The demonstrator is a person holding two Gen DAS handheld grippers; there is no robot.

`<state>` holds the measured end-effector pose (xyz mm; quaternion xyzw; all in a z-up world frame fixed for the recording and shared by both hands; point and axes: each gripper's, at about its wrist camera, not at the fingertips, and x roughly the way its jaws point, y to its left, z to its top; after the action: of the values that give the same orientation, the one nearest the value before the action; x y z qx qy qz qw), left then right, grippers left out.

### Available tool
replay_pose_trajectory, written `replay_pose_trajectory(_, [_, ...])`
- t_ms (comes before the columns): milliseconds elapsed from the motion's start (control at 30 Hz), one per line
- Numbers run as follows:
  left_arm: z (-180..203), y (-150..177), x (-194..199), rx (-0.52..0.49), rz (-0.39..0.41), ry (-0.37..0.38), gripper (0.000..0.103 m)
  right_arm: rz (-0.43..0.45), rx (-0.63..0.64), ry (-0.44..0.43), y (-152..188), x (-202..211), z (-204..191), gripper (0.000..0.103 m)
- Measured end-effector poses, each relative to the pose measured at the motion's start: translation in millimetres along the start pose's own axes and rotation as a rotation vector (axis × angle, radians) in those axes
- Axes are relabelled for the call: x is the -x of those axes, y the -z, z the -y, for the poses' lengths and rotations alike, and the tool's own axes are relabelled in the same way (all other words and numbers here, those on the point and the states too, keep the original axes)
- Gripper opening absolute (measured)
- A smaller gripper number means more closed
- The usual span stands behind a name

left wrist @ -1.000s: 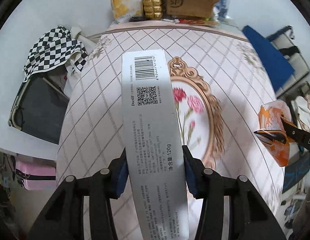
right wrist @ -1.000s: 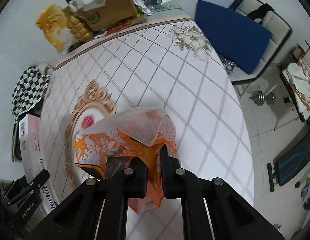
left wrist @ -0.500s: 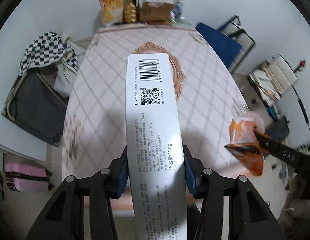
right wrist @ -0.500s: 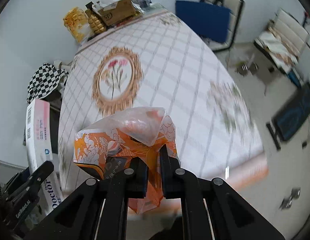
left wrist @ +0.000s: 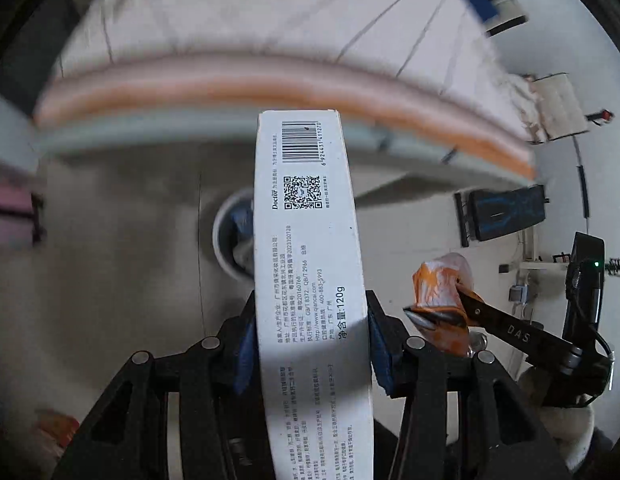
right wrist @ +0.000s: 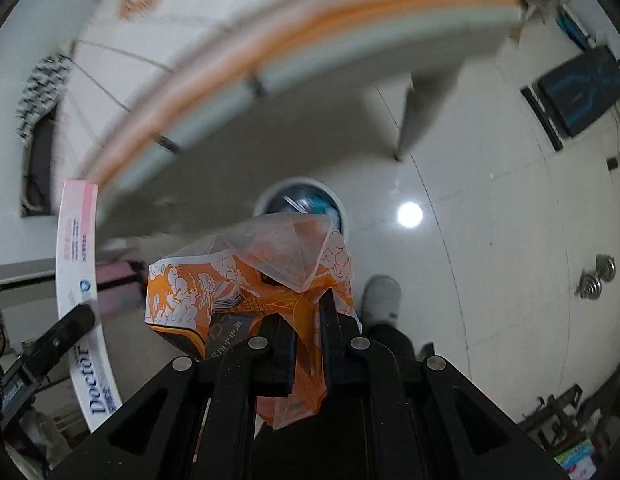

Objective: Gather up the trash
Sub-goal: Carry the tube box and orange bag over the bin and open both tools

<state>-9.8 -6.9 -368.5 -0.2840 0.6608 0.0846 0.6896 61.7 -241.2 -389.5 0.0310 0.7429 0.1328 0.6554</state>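
Observation:
My left gripper [left wrist: 307, 332] is shut on a long white toothpaste box [left wrist: 305, 240] with a barcode, held out over the floor. The box also shows in the right wrist view [right wrist: 75, 280]. My right gripper [right wrist: 307, 328] is shut on a crumpled orange and clear wrapper [right wrist: 249, 276], which also shows in the left wrist view [left wrist: 442, 296]. A round white trash bin [right wrist: 310, 200] with trash inside stands on the floor just beyond both grippers; in the left wrist view the bin [left wrist: 225, 240] is partly hidden behind the box.
The table's edge [left wrist: 269, 88] with its pink-bordered cloth hangs above the bin, blurred. A table leg [right wrist: 410, 120] stands right of the bin. A grey shoe [right wrist: 382, 296] is on the tiled floor. A dark mat [right wrist: 582, 92] lies far right.
Both grippers have swung down from over the table to the floor, still holding the box and the wrapper. The trash bin has come into view below the table's edge.

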Motion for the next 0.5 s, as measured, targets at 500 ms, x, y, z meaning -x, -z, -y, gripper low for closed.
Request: replay_pose_trajectory(500, [-92.3, -68.6, -306.3, 0.182, -0.147, -0.01, 0.05, -0.115, -0.176, -0.009, -53.8, -312.5, 64.5, 0.011])
